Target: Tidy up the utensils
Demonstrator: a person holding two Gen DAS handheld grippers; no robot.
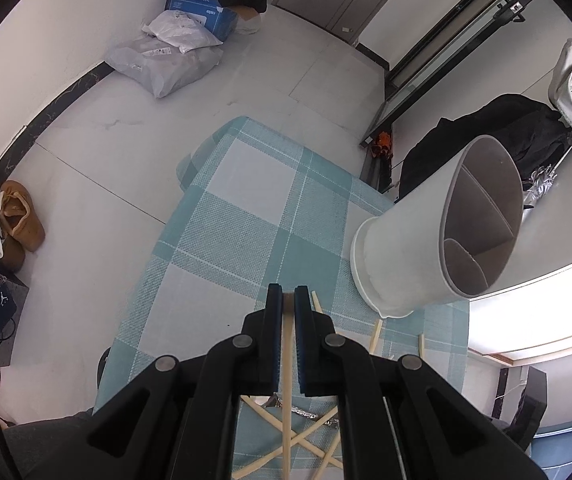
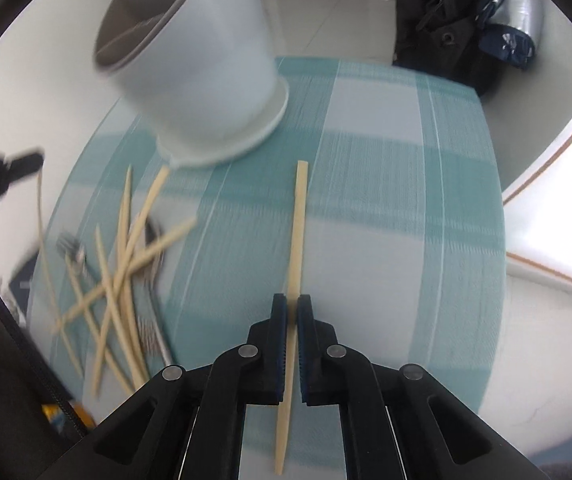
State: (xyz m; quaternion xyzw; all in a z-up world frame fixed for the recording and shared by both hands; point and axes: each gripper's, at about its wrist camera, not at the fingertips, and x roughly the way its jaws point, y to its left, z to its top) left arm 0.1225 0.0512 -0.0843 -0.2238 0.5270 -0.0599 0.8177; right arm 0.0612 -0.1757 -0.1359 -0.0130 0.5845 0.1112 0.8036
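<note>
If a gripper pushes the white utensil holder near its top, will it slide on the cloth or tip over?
The white utensil holder is tall and widens toward its rim, so a push up high would probably tip it. Its compartments look empty, so it is likely light. The woven checked tablecloth may grip the base and add to tipping; a low push seems safer.

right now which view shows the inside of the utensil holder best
The left wrist view: the white utensil holder faces it, its dividers and compartments visible. The right wrist view shows the outer wall and a blurred sliver of the rim.

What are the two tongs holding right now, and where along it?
Each tongs grips one chopstick: right on chopstick below its middle; left on chopstick near its top end.
</note>
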